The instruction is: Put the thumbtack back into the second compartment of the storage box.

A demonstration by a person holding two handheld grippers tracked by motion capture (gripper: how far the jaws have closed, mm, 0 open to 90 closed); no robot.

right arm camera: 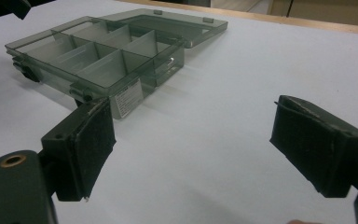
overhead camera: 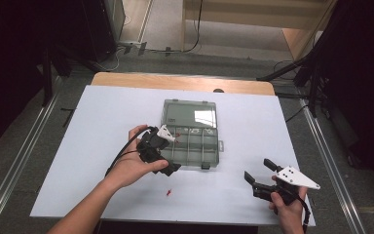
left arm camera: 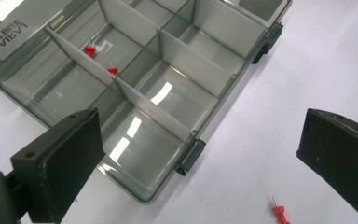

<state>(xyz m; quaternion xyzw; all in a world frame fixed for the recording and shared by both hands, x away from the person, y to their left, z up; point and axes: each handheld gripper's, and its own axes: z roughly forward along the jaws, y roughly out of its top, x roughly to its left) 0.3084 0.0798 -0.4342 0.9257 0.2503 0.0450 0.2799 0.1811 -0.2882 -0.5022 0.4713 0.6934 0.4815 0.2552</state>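
The jaws of both grippers stand wide apart and hold nothing. The left gripper (overhead camera: 168, 146) hovers at the near left corner of a smoke-grey organiser box (left arm camera: 168, 88), which lies open on the white desk (overhead camera: 102, 122) with its lid folded flat behind it. The right gripper (overhead camera: 259, 171) waits well apart, low at the desk's near right side. Judging by the layout, the work is sorting red pushpins into the box: two pins (left arm camera: 89, 49) already lie in one compartment, one of them close against a divider, while a loose pin (left arm camera: 280, 213) rests on the desk just in front of the box. The next move would likely call for lowering the left jaws around that small pin and closing gently, since it is tiny, light and apt to skid. The box is translucent plastic with pale dividers and dark latches along its front edge.
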